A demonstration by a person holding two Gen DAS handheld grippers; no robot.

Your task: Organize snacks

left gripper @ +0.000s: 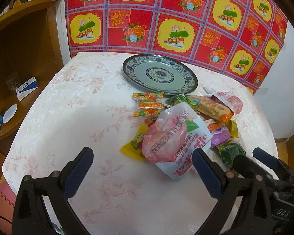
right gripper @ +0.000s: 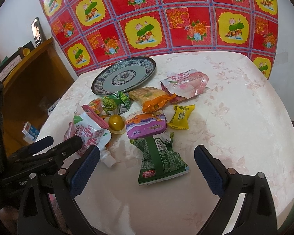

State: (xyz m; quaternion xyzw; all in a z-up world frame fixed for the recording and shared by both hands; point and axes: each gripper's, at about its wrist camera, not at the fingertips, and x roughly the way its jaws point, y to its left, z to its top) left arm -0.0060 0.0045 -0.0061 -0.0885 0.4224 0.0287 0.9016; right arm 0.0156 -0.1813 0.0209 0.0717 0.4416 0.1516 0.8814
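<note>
**Snack pile beside empty plate; both grippers unloaded**

The left gripper (left gripper: pixel 143 168) was held above the near part of the surface (left gripper: pixel 78 101), its jaws spread wide with nothing between them. The right gripper (right gripper: pixel 147 168) was held likewise, jaws wide, over the lower end of a green packet (right gripper: pixel 160 160) that lay flat on the surface, untouched.

The snacks were found heaped in front of a patterned plate (left gripper: pixel 159 74), which stood at the far edge of the surface and carried nothing. A pink-and-white pouch (left gripper: pixel 172 137) lay nearest the left gripper, resting on a yellow packet (left gripper: pixel 133 146). An orange cracker pack (right gripper: pixel 152 98) was located just beside the plate rim, touching a second pink pouch (right gripper: pixel 184 84). A purple mini box (right gripper: pixel 147 127) lay at the centre of the heap, with a round yellow jelly cup (right gripper: pixel 116 123) touching its left side and a yellow candy (right gripper: pixel 181 117) just beside its right.

A red floral cloth (right gripper: pixel 156 23) hung behind the surface.
</note>
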